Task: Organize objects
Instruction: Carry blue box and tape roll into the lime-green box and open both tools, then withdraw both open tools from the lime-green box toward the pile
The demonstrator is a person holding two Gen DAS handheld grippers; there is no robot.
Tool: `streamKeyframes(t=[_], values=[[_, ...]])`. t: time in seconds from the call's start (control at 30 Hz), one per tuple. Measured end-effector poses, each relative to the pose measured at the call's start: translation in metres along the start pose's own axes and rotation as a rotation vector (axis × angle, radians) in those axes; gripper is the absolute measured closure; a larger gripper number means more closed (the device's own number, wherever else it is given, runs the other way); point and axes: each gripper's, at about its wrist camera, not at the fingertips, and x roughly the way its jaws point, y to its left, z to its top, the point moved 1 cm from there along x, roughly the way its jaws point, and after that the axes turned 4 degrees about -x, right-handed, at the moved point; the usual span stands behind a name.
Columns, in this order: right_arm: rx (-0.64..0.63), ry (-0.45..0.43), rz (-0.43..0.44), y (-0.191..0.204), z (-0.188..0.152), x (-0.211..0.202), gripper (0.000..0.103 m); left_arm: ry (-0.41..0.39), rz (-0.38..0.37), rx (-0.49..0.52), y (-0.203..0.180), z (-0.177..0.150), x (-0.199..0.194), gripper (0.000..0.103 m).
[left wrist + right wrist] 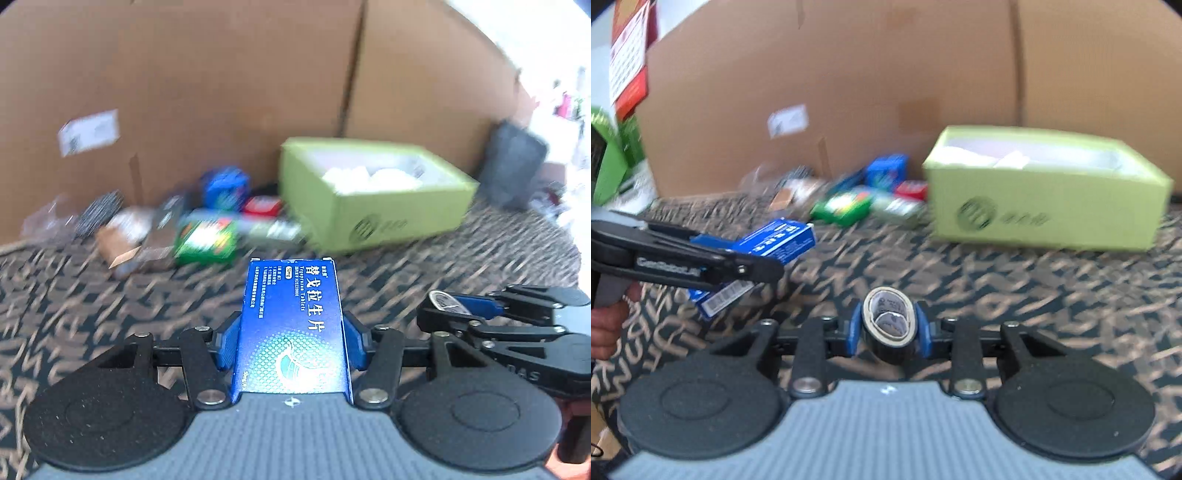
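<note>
My left gripper [291, 332] is shut on a blue medicine box [291, 325] with white Chinese print, held above the patterned carpet. It also shows in the right wrist view [768, 243], at the left. My right gripper [888, 328] is shut on a small black roll of tape [888, 325]; that roll also shows at the right of the left wrist view [448, 304]. An open light-green box [373, 192] [1045, 188] with white items inside sits ahead on the carpet. A blurred pile of small packages [207, 225] [864, 199] lies to its left.
A large brown cardboard wall [221, 92] [868, 81] stands behind the pile and the green box. A dark bag [513, 166] sits at the far right. Green and red printed boxes [613, 110] stand at the far left. Patterned carpet [1034, 295] lies in front.
</note>
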Motion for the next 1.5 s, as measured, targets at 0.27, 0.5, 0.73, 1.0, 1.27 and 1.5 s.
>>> streamKeyframes(t=[0.27,0.5,0.73,1.0,1.27,1.5], values=[[-0.006,-0.227,-0.148,-0.050,0.056,-0.036,0.073,-0.146,-0.094,0.012,-0.048,0.086,0.012,0.045],[0.003,-0.292,-0.242,-0.091,0.096,-0.007,0.073,-0.164,-0.101,-0.072,-0.074,0.142,0.074,0.045],[0.019,-0.184,-0.299,-0.135,0.101,0.068,0.073,-0.129,-0.008,-0.007,-0.088,0.147,0.150,0.045],[0.009,-0.088,-0.273,-0.159,0.089,0.126,0.032,-0.124,-0.007,-0.066,-0.078,0.141,0.180,0.008],[0.021,-0.132,-0.288,-0.159,0.071,0.119,0.006,-0.131,0.007,-0.061,-0.076,0.124,0.175,0.008],[-0.009,-0.180,-0.303,-0.142,0.082,0.086,0.001,-0.168,0.004,-0.041,-0.065,0.127,0.144,0.008]])
